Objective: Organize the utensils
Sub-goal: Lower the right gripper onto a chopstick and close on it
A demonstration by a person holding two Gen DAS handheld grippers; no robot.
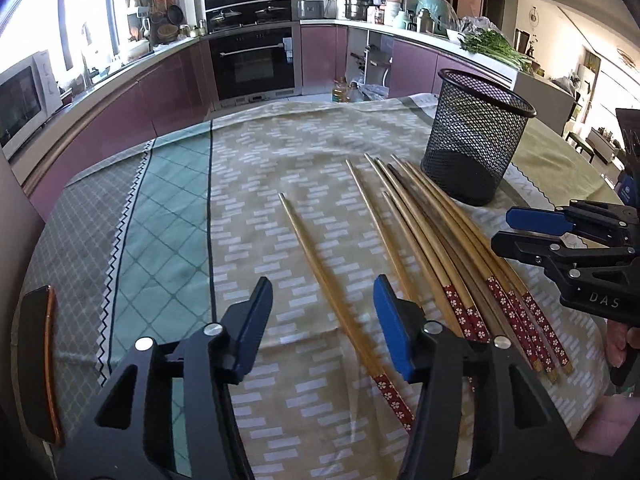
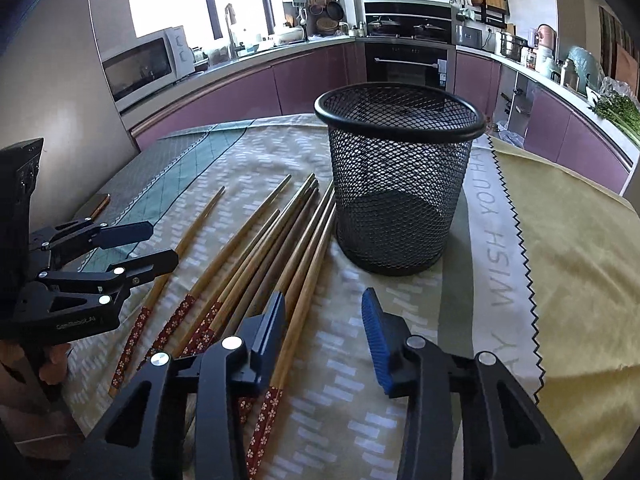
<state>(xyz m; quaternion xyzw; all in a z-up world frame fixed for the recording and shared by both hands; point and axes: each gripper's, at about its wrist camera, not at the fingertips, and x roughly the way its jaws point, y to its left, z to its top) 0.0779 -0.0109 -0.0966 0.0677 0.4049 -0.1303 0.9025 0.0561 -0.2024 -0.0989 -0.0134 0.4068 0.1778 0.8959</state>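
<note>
Right now, two hand-held grippers are hanging open over wooden chopsticks.

Both the left hand-held gripper [image 1: 323, 322] and the right hand-held gripper [image 2: 323, 332] are holding nothing; each has one stick lying loose between its pads. The chopsticks [image 1: 432, 236] are looking light, stiff, thin and a bit slippery, so pinching near the red flowery ends seems best. They are lying beside the empty mesh cup [image 2: 400, 176] on the cloth-covered bench [image 1: 248, 168], in a sunny kitchen.

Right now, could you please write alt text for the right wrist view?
The open right gripper hovers over bamboo chopsticks lying loose on a patterned tablecloth, with nothing between its pads. An empty black mesh cup stands upright just beyond; the left gripper reaches in at left.
</note>
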